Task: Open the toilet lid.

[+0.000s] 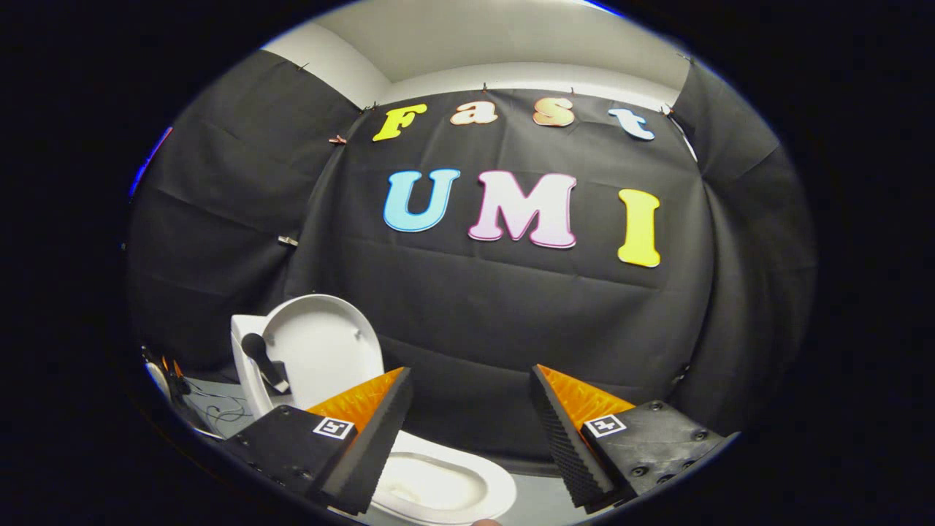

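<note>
The white toilet lid (pixel 325 343) stands raised, nearly upright, leaning back against the white tank (pixel 245 358) beyond my left finger. Below it the white seat and bowl (pixel 438 486) lie low between my fingers, partly hidden by the left one. My gripper (pixel 471 376) is open, its orange-and-black fingers (pixel 380 416) spread wide with nothing between them. It hovers above and in front of the bowl, apart from the lid.
A black knob or handle (pixel 256 349) sticks out at the side of the tank. Cables and small items (pixel 208 409) lie on the grey floor to the left of the toilet. Black cloth walls close the booth behind and on both sides.
</note>
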The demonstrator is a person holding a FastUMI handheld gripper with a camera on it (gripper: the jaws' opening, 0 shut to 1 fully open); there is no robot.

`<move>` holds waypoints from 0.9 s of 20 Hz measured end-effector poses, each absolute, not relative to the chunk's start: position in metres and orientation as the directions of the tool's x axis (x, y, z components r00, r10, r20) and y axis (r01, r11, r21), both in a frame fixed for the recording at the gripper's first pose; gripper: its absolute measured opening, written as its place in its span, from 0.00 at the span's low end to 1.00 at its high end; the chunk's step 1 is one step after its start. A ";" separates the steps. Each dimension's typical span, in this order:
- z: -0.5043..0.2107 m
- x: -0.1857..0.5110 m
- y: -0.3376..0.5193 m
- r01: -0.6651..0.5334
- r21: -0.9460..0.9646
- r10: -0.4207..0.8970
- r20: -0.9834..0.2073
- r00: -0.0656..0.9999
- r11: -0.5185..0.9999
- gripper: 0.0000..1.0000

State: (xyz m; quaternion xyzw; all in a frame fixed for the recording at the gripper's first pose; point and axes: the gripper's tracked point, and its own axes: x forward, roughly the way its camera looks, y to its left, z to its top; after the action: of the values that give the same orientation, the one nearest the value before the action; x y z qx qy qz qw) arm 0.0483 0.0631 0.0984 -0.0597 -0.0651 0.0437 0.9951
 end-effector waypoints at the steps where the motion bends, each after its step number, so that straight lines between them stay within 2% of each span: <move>1: 0.096 0.041 0.046 -0.047 -0.132 0.064 0.123 0.990 0.990 0.99; 7: 0.083 0.015 0.005 -0.027 -0.055 0.034 0.128 0.991 0.998 0.98; 10: 0.079 0.012 -0.027 0.050 -0.062 -0.041 0.142 0.989 0.997 0.98; 13: 0.064 0.017 -0.027 0.064 0.037 -0.067 0.089 0.994 0.997 0.98; 18: 0.063 0.012 -0.019 0.056 0.013 -0.057 0.092 0.994 0.998 0.99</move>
State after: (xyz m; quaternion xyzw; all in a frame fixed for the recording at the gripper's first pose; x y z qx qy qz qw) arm 0.0119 -0.0186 0.0633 0.0050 -0.0460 -0.0284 0.9985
